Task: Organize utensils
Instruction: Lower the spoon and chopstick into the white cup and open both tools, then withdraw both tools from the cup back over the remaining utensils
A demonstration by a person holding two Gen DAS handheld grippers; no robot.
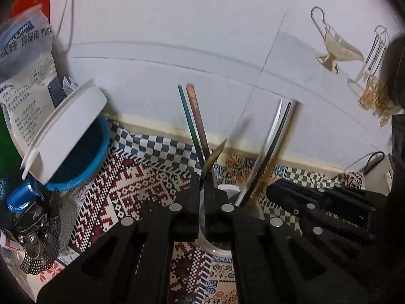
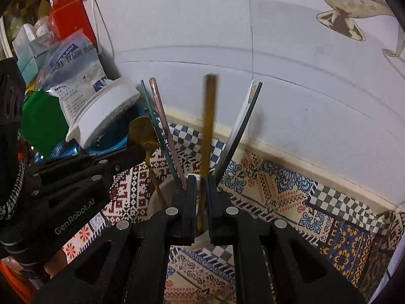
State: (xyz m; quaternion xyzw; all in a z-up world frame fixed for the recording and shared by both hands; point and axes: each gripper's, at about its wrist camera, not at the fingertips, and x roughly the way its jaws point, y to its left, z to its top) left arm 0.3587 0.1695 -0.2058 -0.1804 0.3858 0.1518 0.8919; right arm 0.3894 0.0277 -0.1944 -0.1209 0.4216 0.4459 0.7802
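Black tongs. Gold spoon. Teal and pink chopsticks. Blue bowl under a white lid. Bench cloth patterned in checks and red-and-white diamonds. Pale grey wall tiles.

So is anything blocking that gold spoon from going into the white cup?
Nothing visible does. The gold spoon, pinched in the left gripper, dips its handle into the white cup, beside the pink stick standing there.
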